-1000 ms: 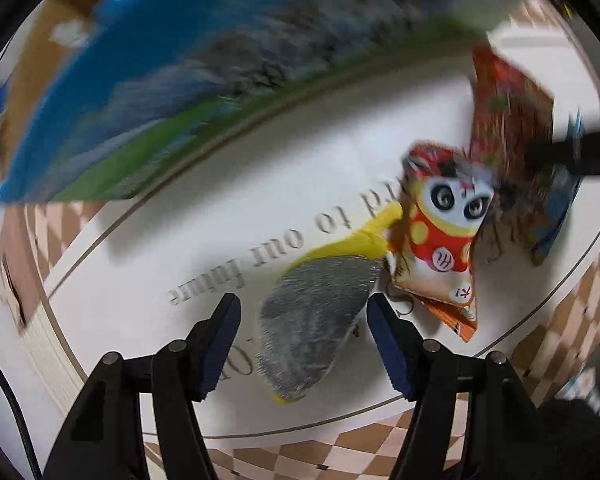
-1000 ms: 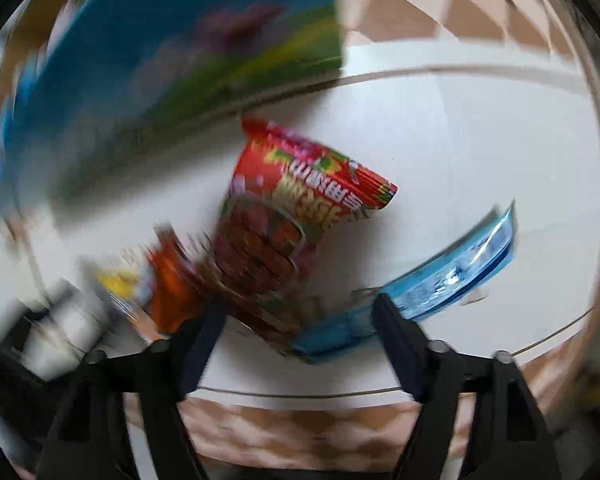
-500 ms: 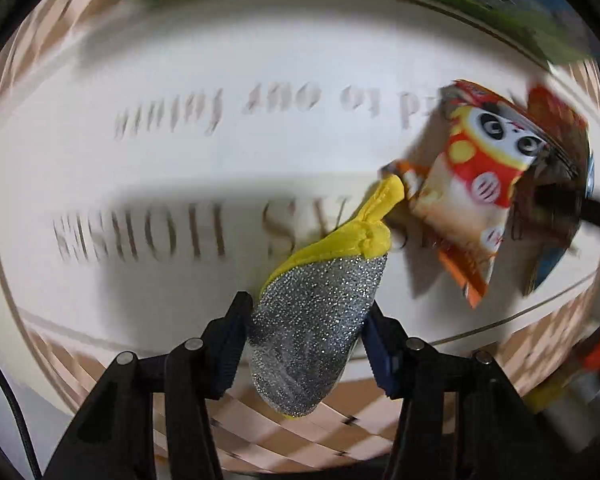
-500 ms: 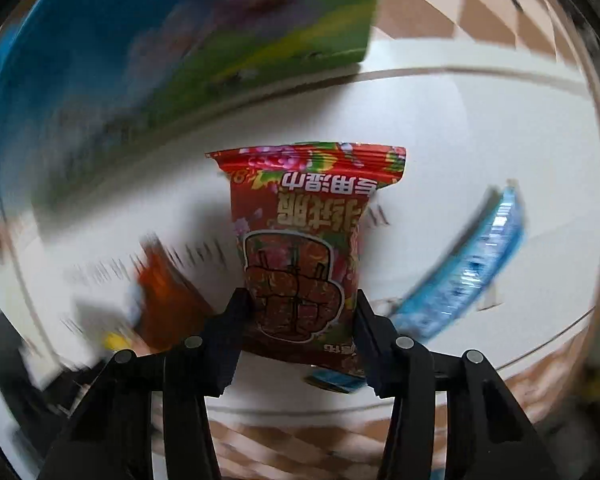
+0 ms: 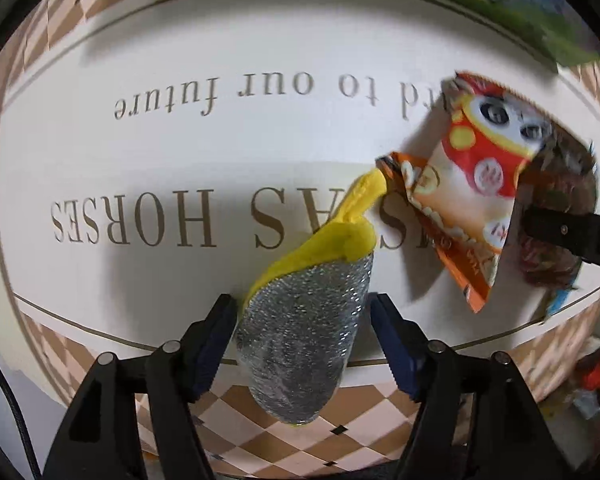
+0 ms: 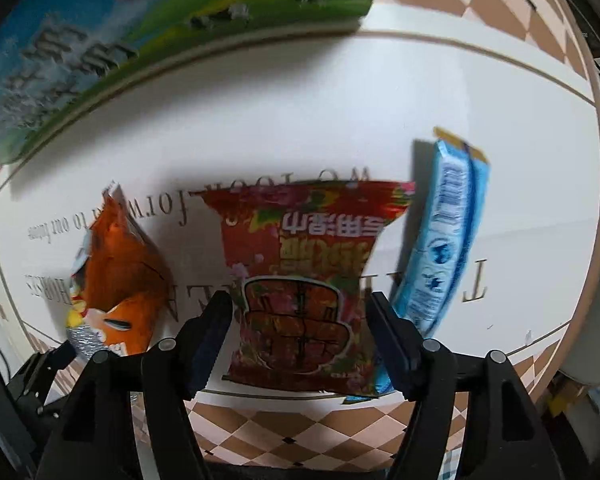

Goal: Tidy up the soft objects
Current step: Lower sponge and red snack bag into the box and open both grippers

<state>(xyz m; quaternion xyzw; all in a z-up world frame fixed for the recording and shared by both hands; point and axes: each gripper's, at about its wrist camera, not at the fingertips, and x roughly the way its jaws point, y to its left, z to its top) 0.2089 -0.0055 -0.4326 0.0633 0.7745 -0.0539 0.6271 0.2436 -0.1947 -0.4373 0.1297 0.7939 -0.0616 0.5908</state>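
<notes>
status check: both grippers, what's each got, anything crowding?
Left gripper shut on silver-yellow scrubber. Right gripper shut on red snack bag. Orange bag and blue packet lie close alongside.

The left gripper [image 5: 300, 316] is clamping its blue-padded fingers [image 5: 216, 344] against something between them, and the right gripper [image 6: 300, 320] is doing likewise, its fingers [image 6: 392, 344] pressing in from both sides; both are pointing forward and slightly downward
</notes>
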